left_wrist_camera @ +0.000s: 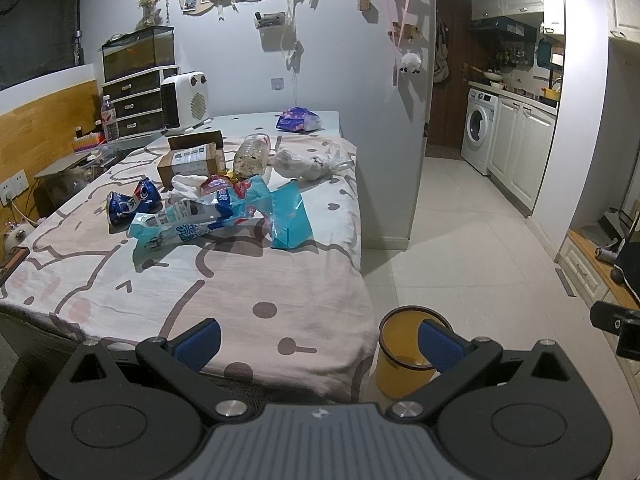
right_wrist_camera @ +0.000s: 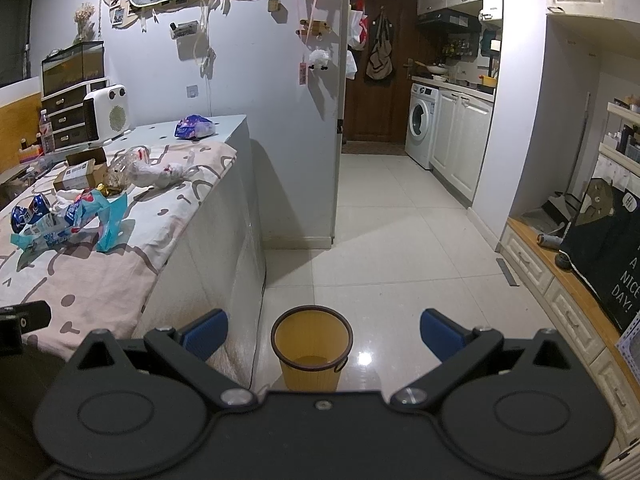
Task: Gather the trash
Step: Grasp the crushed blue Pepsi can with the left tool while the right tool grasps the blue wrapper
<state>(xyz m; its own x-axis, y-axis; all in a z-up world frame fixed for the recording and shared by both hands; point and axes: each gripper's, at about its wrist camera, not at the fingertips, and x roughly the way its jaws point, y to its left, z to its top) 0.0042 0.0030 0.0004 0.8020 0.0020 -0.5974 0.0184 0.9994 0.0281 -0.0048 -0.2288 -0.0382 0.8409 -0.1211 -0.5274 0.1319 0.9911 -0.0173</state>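
Both grippers, left (left_wrist_camera: 318, 342) and right (right_wrist_camera: 324, 334), hang released and empty; wrappers (left_wrist_camera: 224, 212) sit piled on the desk (left_wrist_camera: 256, 280), bin (right_wrist_camera: 312, 346) on the floor below for easy drops.

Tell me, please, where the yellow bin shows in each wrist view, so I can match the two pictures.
Left wrist: the bin stands on the floor at bottom right, partly behind the left gripper's right finger.
Right wrist: the bin sits bottom centre, between the right gripper's open fingers.
Shared landmark: the washing machine.

Table w/ pink cloth (left_wrist_camera: 248, 280), wrappers (left_wrist_camera: 224, 216), can (left_wrist_camera: 132, 202), box (left_wrist_camera: 188, 162)
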